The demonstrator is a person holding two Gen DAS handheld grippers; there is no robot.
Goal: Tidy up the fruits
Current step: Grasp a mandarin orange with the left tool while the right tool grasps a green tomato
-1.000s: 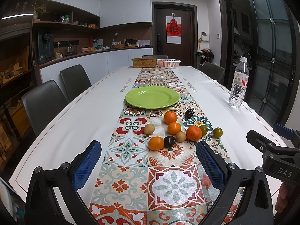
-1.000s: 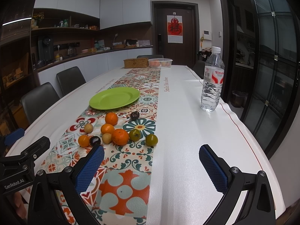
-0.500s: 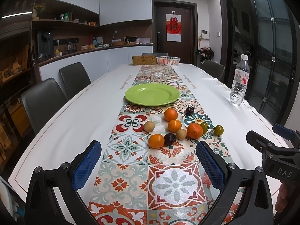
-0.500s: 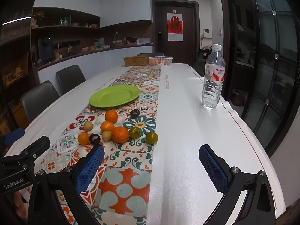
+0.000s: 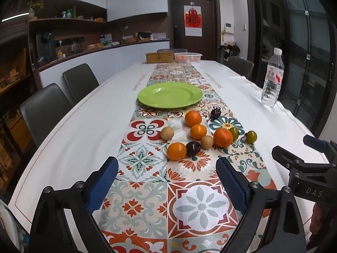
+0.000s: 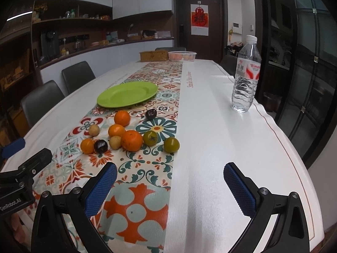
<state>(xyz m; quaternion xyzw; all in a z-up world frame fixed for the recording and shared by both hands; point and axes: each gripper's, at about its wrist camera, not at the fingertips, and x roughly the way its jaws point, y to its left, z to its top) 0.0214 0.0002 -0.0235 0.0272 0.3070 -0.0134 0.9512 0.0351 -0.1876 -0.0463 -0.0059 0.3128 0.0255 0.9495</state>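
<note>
Both grippers are seen nearer the fruit than before; the left gripper [image 5: 166, 169], jaws just narrowed yet empty, has the nearest orange [image 5: 176, 151] dead ahead, while the right gripper [image 6: 170, 176], wide open and empty, is offset rightward.

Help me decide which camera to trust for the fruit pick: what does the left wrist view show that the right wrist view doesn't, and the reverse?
Only the left wrist view shows the left gripper from behind, open, its jaws just narrowed, nothing between them, with the fruits straight ahead. Only the right wrist view shows the right gripper from behind, open over the white tablecloth. Both show the green plate, bare, the ten fruits, and the water bottle.
</note>
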